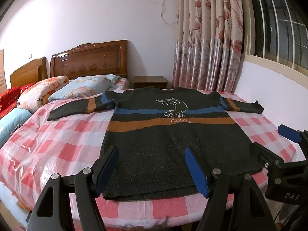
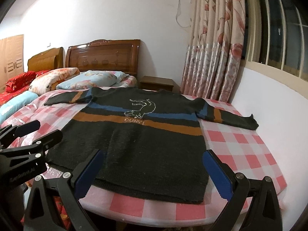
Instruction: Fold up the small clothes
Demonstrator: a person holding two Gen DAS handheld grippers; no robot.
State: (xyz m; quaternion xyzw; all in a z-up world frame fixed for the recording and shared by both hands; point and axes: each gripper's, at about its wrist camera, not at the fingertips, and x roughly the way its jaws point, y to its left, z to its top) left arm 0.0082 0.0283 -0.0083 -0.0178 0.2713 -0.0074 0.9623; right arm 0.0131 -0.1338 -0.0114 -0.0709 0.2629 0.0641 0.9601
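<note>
A dark knitted sweater [image 1: 173, 144] with blue and orange stripes and a white animal outline lies flat, front up, on the pink checked bed, hem towards me and both sleeves spread out. It also shows in the right wrist view [image 2: 138, 146]. My left gripper [image 1: 152, 150] is open and empty, hovering above the hem's left half. My right gripper [image 2: 154, 154] is open and empty above the hem's right half. The right gripper [image 1: 269, 136] shows at the right edge of the left wrist view; the left gripper [image 2: 48, 129] shows at the left of the right wrist view.
The bed cover [image 1: 67, 144] is pink and white checks under clear plastic. Pillows and folded quilts [image 1: 57, 90] lie at the far left by wooden headboards [image 1: 90, 61]. A nightstand [image 1: 150, 81], flowered curtains [image 1: 207, 48] and a wall with a window [image 1: 279, 19] stand behind and to the right.
</note>
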